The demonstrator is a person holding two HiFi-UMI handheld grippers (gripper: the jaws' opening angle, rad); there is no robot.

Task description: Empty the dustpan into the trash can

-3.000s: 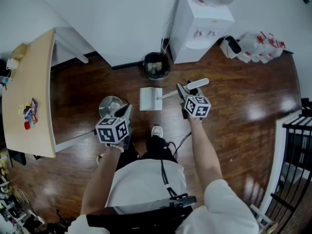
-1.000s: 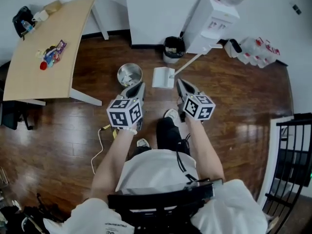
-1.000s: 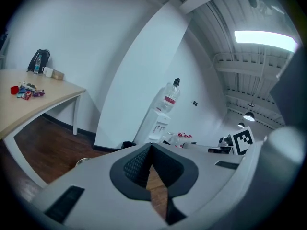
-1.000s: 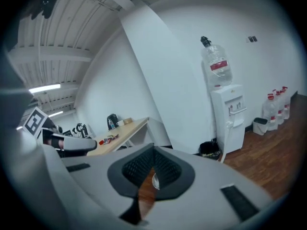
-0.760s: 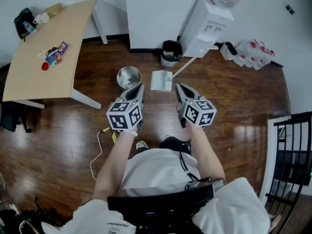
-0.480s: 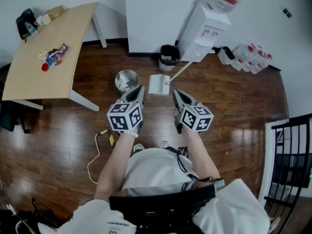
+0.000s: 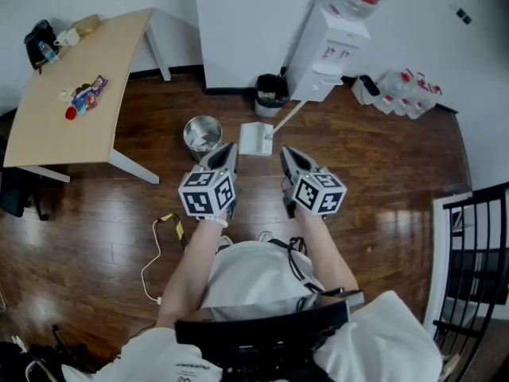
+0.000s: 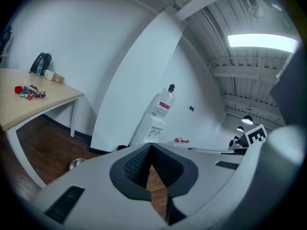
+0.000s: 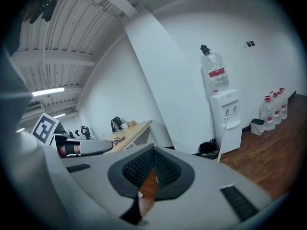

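the white dustpan (image 7: 254, 139) stands on the wooden floor (image 7: 382, 157), its long handle (image 7: 288, 116) leaning up against the water cooler (image 7: 326, 42). a black bin (image 7: 271, 92) sits by the wall just beyond it, and a round steel bin (image 7: 202, 134) stands just to its left. i can't tell which one the task means, and both seem to hold some scraps. the pan's tray looks pale and bare from here, though small bits would be too small to see.

the left tongs (image 7: 230, 150) and the right tongs (image 7: 285, 153) hover side by side on the near side of the pan, apart from it. each has its tips pressed together with nothing in them.

that fits two stages alike: a pan waiting to be carried to a bin, or a pan tipped out and propped back. either way, as i judge it, the touchy part is that leaning handle, which looks only lightly propped on the cooler. tongs working near it should come in slowly and not brush it, and the tray should be kept level whenever it is off the floor.
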